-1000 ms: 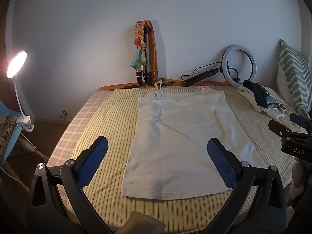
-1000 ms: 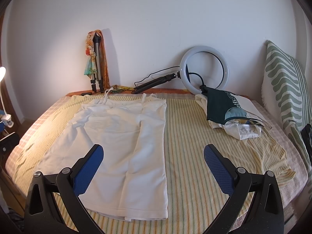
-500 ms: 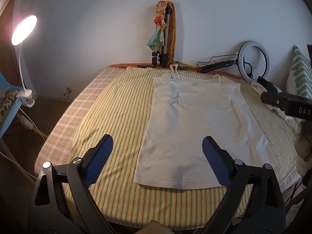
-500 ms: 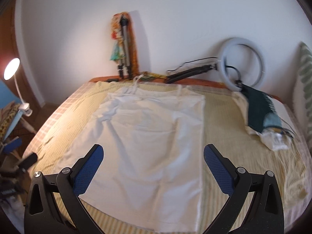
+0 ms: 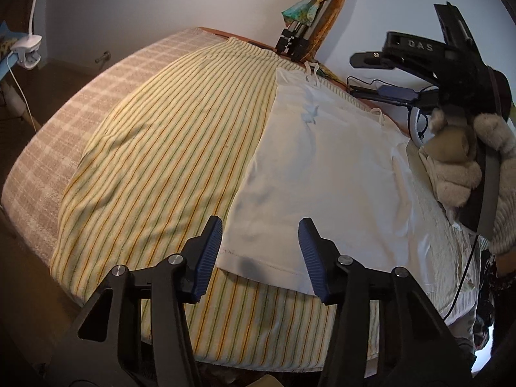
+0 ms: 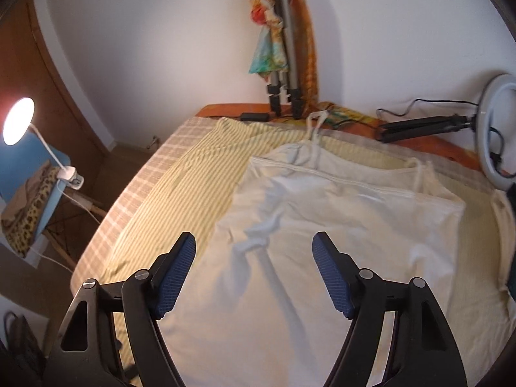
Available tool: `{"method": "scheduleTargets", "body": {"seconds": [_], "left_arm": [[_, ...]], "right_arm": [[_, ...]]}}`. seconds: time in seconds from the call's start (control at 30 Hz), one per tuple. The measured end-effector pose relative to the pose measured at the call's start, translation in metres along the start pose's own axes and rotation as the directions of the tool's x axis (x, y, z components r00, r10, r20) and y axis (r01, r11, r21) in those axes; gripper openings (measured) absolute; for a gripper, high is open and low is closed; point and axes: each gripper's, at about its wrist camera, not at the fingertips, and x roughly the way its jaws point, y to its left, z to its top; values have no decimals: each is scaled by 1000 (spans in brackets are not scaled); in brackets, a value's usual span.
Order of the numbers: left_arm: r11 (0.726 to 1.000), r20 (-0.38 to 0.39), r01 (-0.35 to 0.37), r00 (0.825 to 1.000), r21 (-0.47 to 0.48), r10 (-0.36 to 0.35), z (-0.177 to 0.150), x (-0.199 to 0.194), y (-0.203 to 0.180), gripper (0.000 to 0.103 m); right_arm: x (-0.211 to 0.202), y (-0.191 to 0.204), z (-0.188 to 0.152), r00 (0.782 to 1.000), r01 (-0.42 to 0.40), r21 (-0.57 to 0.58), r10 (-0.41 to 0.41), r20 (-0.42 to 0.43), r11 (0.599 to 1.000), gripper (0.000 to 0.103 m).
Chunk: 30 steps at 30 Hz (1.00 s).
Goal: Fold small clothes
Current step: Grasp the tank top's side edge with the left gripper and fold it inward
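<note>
A white strappy top (image 5: 329, 174) lies flat on the striped bedcover (image 5: 167, 148), its straps toward the wall. My left gripper (image 5: 260, 258) is open and empty, low over the top's near left hem corner. My right gripper (image 6: 253, 274) is open and empty above the top's (image 6: 322, 235) left side, near a bunched wrinkle (image 6: 258, 235). The right gripper also shows in the left wrist view (image 5: 396, 93), held high over the top's far end by a hand in a furry sleeve.
A tripod draped with a colourful scarf (image 6: 283, 42) stands against the wall. A ring light (image 6: 496, 132) lies at the bed's far right. A lit clip lamp (image 6: 17, 121) and a blue chair (image 6: 35, 180) stand left of the bed.
Both grippers have moved forward and down toward the top. The left one has swung to the near left hem corner, the right one toward the upper left side. Both jaws have narrowed somewhat.
</note>
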Motion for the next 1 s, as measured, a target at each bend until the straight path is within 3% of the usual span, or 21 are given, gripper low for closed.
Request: {"method": "scheduleTargets", "body": {"seconds": [0.23,0.37,0.63,0.87,1.0], "left_arm": [[999,-40,-16,999,-52,14,-2,21,9,43],[998,-48,-7,999,-65,4,-3,27,11,41],[995,-48,3,999,-99,-8,-1,34,23,29],[995,-48,-9,999,-98,5,1,35,26,7],[997,-30,2,1000,-82,-4,3,32,24,3]], "right_arm": [[70,-1,42,993,-34,111,46,-107,993,70],[103,5,56,989,4,118,14,-150,993,66],[153,22,65,974,88,35,-79,-211,995,52],[175,23,70,961,135,-7,-133,-243,991,48],[184,21,70,955,137,-18,-137,-263,990,48]]}}
